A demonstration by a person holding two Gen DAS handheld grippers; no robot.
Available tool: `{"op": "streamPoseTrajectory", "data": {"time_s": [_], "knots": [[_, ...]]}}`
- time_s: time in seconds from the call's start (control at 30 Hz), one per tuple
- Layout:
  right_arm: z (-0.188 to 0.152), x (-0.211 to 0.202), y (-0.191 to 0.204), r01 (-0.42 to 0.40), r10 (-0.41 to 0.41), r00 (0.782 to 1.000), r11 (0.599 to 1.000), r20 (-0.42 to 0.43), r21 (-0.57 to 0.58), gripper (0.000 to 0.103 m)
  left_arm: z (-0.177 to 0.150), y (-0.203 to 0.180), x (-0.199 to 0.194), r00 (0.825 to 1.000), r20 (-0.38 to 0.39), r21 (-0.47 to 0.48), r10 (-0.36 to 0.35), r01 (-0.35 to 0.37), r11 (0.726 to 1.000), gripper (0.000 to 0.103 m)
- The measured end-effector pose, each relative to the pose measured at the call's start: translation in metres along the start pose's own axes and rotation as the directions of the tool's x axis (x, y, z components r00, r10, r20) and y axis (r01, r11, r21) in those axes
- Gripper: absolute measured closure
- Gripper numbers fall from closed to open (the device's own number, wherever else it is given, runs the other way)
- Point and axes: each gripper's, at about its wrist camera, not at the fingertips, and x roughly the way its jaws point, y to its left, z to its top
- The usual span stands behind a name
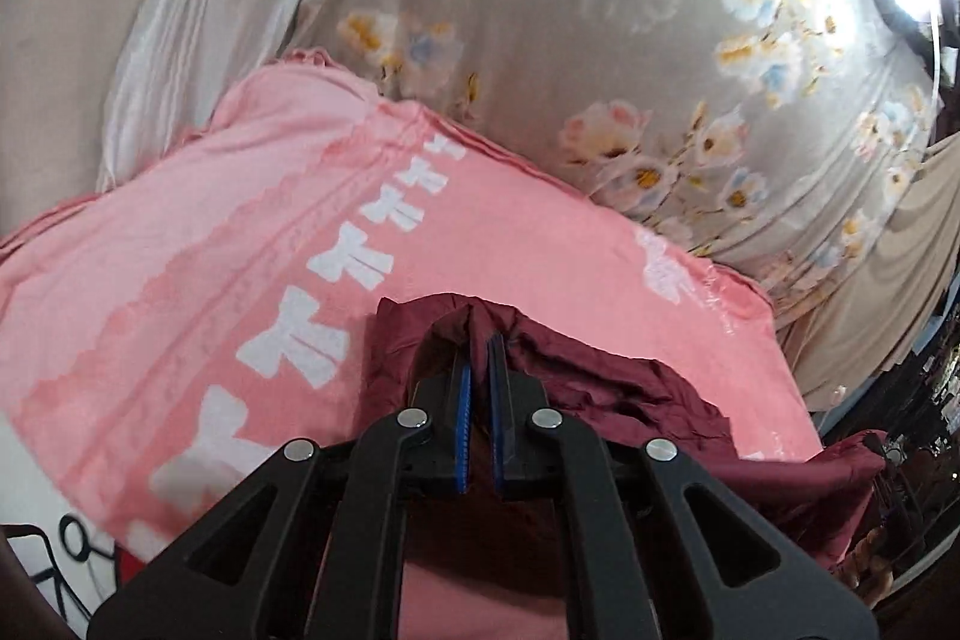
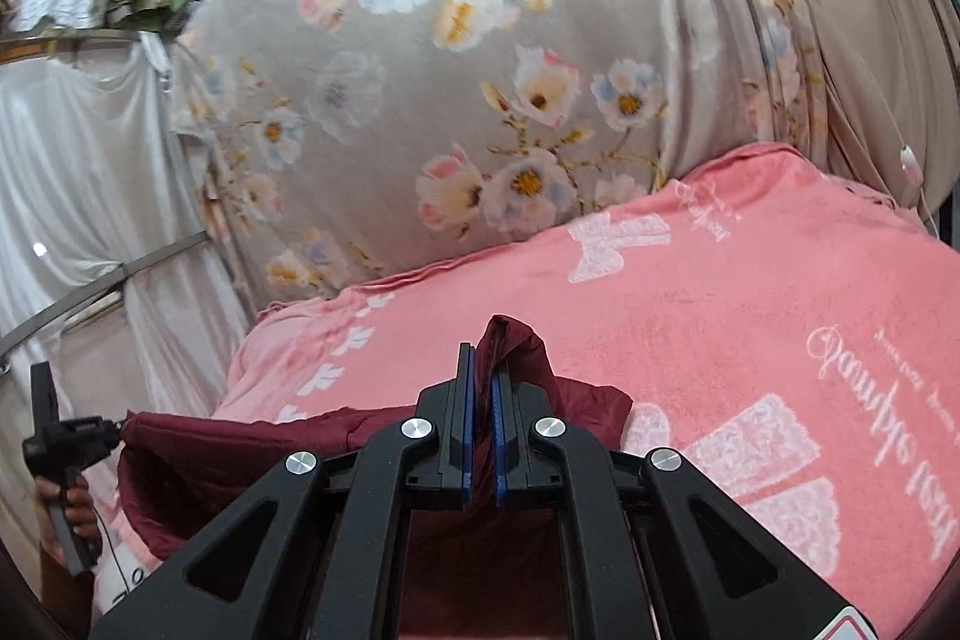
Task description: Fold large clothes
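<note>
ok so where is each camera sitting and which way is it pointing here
Left wrist: sits on the left gripper, looking along its fingers, shut on the maroon garment, over the pink blanket toward the floral curtain.
Right wrist: sits on the right gripper, also shut on the maroon garment; the left gripper and the hand holding it show at far left.
Shared: garment, blanket, curtain.
</note>
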Motion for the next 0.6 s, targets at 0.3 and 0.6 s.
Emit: {"op": "streamPoseTrajectory", "data": {"time_s": [0.3, 0.6], "knots": [[0.005, 0.121, -0.025, 0.144, -0.132, 0.985, 0.984, -0.112, 0.101, 0.099, 0.039, -0.007, 0.114, 0.989, -0.037, 0.022, 0.142, -0.141, 0.990, 0.099], [-0.016, 0.209, -0.053, 0.238, -0.205, 0.949, 0.964, -0.239, 0.119, 0.099, 0.049, 0.001, 0.201, 0.955, -0.054, 0.063, 0.292, -0.289, 0.955, 0.102]]}}
